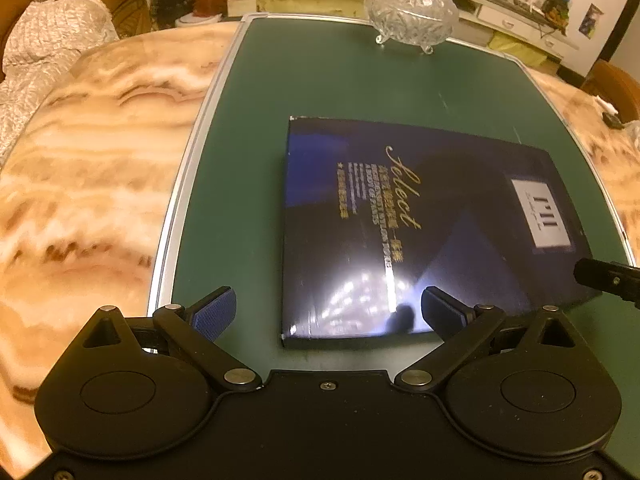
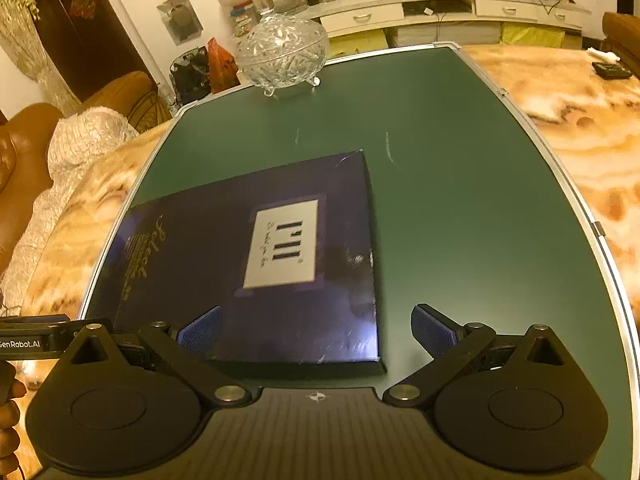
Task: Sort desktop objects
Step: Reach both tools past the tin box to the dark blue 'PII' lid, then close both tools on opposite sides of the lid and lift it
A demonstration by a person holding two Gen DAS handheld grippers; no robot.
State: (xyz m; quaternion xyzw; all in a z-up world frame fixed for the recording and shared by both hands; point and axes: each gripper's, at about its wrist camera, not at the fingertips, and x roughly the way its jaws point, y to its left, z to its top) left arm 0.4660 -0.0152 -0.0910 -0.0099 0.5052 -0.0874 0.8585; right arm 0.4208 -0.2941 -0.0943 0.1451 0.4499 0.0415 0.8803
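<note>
Left gripper (image 1: pixel 328 314) wide open, holding nothing, low over box's near edge. Right gripper (image 2: pixel 316 330) likewise open, empty, straddling box's near right corner. One dark box (image 1: pixel 404 232) flat on green board (image 1: pixel 320 80). One glass bowl (image 1: pixel 410 8) at 12 o'clock, well apart.

I hold my left gripper (image 1: pixel 328 314) and right gripper (image 2: pixel 316 330) side by side, low and level, both with jaws spread wide and gripping nothing.
</note>
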